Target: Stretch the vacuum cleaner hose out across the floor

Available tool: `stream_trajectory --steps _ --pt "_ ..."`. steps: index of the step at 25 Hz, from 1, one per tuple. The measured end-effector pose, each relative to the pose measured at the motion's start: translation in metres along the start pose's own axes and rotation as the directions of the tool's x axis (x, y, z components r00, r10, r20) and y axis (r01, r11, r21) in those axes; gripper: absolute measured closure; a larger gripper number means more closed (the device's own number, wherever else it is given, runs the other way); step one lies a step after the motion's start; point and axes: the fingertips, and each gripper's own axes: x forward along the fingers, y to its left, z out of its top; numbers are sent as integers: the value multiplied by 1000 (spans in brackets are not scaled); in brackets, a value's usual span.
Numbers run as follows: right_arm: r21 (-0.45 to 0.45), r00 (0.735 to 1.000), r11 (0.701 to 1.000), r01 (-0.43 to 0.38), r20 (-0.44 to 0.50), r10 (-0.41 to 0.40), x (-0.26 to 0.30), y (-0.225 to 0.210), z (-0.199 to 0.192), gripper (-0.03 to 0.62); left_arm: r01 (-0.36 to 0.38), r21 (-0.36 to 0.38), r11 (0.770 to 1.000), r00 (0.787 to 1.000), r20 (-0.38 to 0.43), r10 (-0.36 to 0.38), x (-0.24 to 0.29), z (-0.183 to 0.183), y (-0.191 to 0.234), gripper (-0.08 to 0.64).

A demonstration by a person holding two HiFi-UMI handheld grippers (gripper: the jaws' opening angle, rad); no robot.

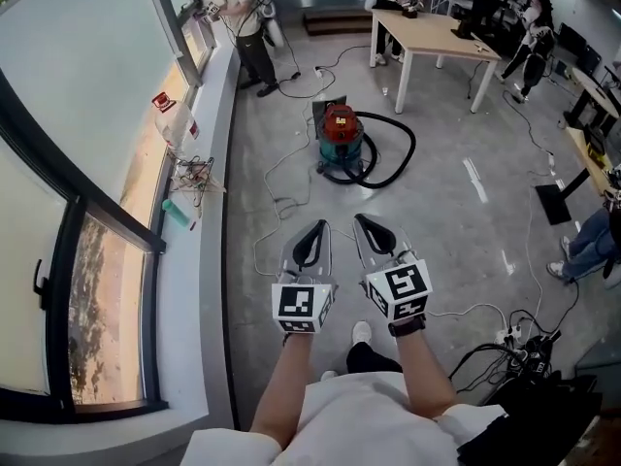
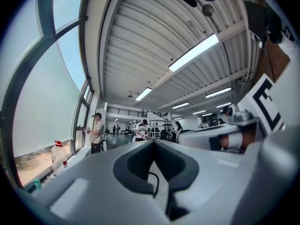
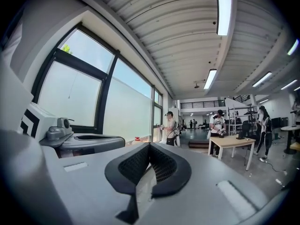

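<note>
A teal vacuum cleaner with a red top (image 1: 340, 141) stands on the grey floor ahead of me. Its black hose (image 1: 396, 153) curls in a loop around the right side of the body. Both grippers are held side by side well short of it, above the floor. My left gripper (image 1: 312, 231) is shut with nothing in it, jaws together in its own view (image 2: 153, 146). My right gripper (image 1: 370, 225) is likewise shut and empty, its pads meeting (image 3: 149, 149). Neither gripper touches the hose.
A window ledge (image 1: 194, 212) with a plastic jug (image 1: 176, 121) and small items runs along the left. A wooden table (image 1: 432, 35) stands beyond the vacuum, with people around it. Thin cables (image 1: 277, 207) trail over the floor. A power strip and cables (image 1: 519, 343) lie at right.
</note>
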Motion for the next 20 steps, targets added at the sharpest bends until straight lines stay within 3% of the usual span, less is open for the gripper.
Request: stream_trajectory --steps 6,11,15,20 --pt "-10 998 999 37 41 -37 38 -88 13 592 9 45 999 1000 22 -10 93 13 -4 558" --pt "33 998 998 48 39 -49 58 -144 2 592 -11 23 1000 1000 17 10 139 0 -11 558" --pt "64 999 998 28 21 -29 80 -166 -11 592 -20 23 1000 999 -25 20 163 -20 -10 558" --pt "80 999 997 -8 -37 11 128 -164 -39 592 -30 -14 999 998 -54 29 198 -45 23 558"
